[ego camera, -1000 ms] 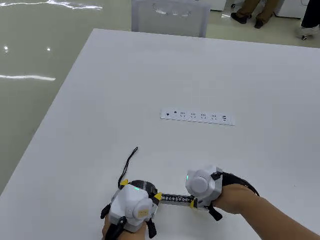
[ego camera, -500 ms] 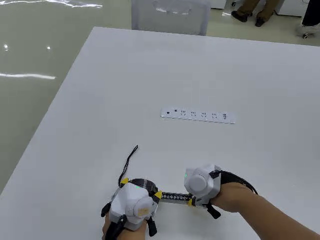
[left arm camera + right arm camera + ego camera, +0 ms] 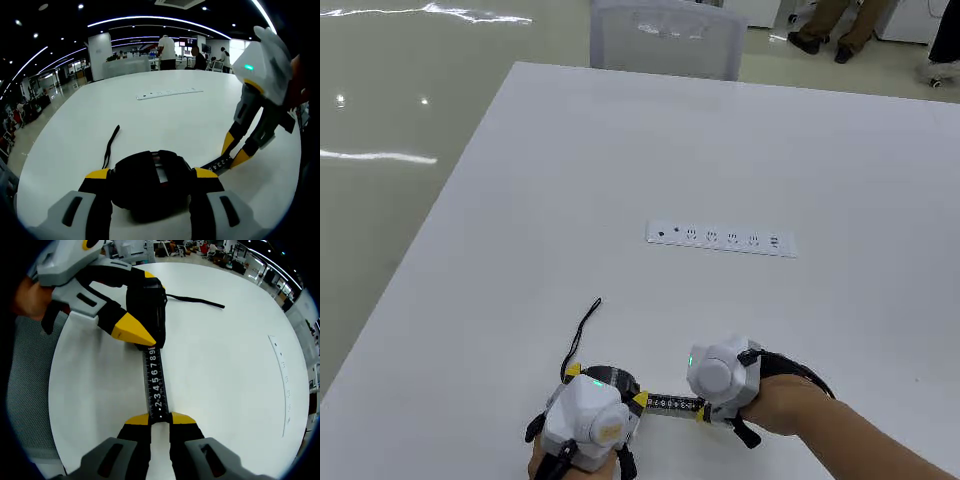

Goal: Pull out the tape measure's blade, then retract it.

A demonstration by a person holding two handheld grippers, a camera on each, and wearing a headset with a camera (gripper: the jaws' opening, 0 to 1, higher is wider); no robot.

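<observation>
Two grippers share a black, round plastic tape measure (image 3: 147,300) near the front edge of the white table (image 3: 720,150). The left gripper (image 3: 151,175) clamps its rigid case; the right gripper (image 3: 160,418) pinches the tip of the thin numbered steel blade (image 3: 156,380). That blade is likely springy and slick, so hold it at the end.

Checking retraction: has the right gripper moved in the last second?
Yes: against the power strip, the right gripper edged left toward the tape measure, shortening the blade.

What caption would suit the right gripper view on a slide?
Right gripper pinches the blade, a short numbered length drawn from the black case clamped in the left gripper.
</observation>
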